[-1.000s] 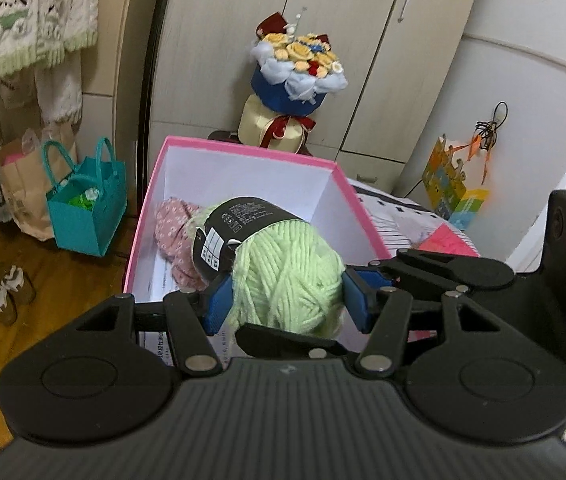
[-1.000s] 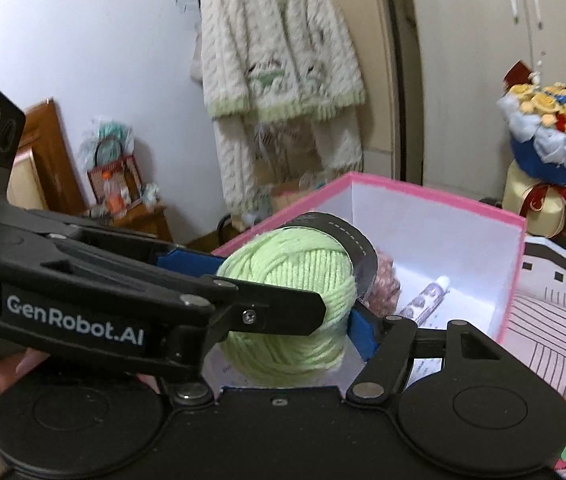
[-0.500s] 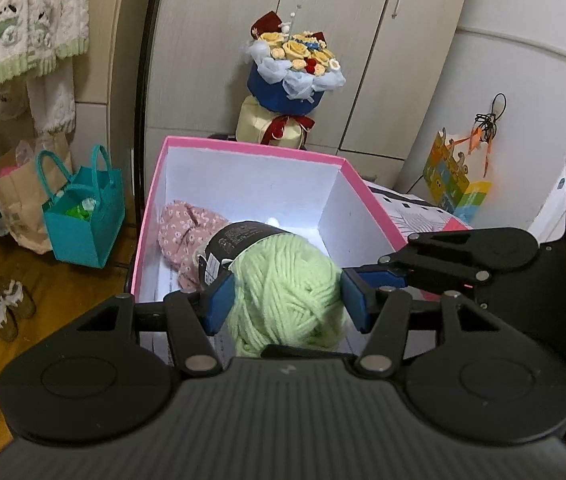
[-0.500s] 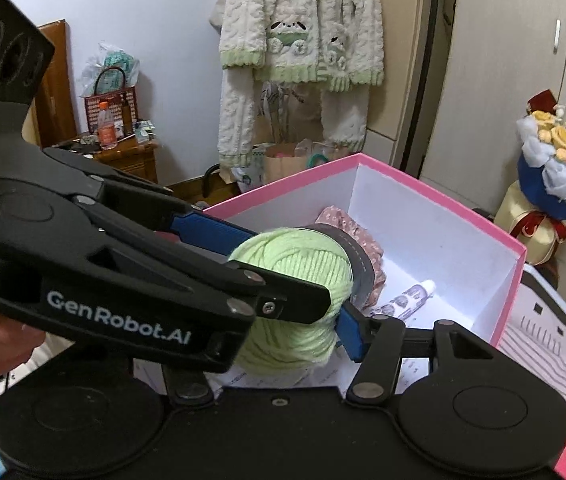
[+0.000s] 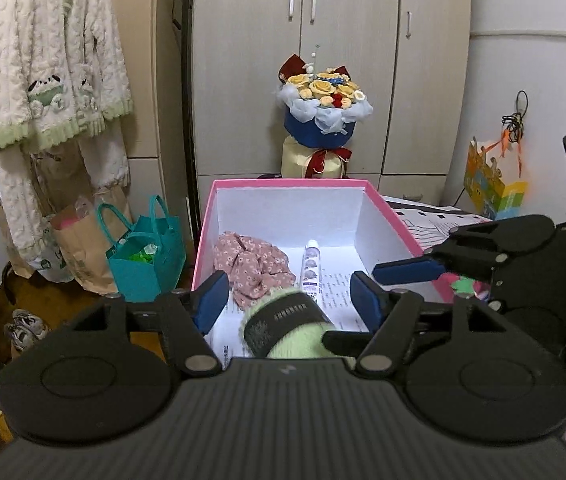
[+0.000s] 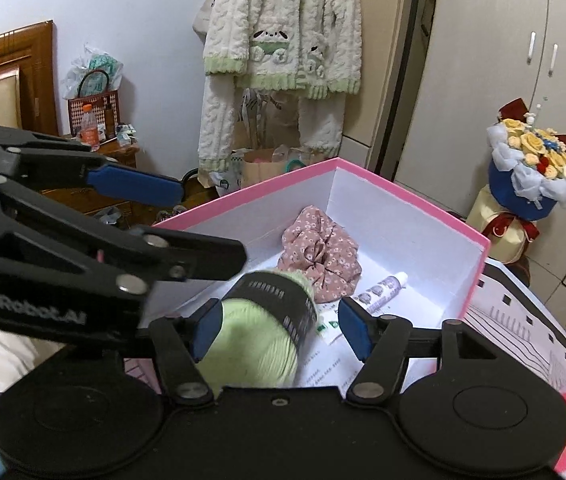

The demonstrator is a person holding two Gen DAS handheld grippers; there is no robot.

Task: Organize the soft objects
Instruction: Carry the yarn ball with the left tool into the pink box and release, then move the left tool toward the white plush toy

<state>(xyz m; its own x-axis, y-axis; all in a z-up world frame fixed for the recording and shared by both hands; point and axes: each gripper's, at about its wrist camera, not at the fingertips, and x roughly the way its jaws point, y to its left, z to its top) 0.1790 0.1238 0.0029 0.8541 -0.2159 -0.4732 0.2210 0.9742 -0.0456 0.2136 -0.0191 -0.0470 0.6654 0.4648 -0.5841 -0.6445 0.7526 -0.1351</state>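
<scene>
The green yarn ball [image 6: 257,340] lies low in the near end of the pink box [image 6: 477,268], blurred, under and between both tools. In the right wrist view it sits just against the left pad of the right gripper [image 6: 275,330], with a clear gap to the other pad; in the left wrist view it lies below the left gripper [image 5: 287,300], touching neither pad. Both pairs of jaws have just been opening, stand spread, and neither presses the yarn, so it looks released into the box. Its long axis, marked by the dark paper band, runs roughly away from the tools, tilted toward the far left. Just beyond it lies the floral scrunchie [image 5: 251,266], and beside that a white tube [image 5: 311,266] pointing at the far wall. The right gripper seems nearer, should a nudge be needed
</scene>
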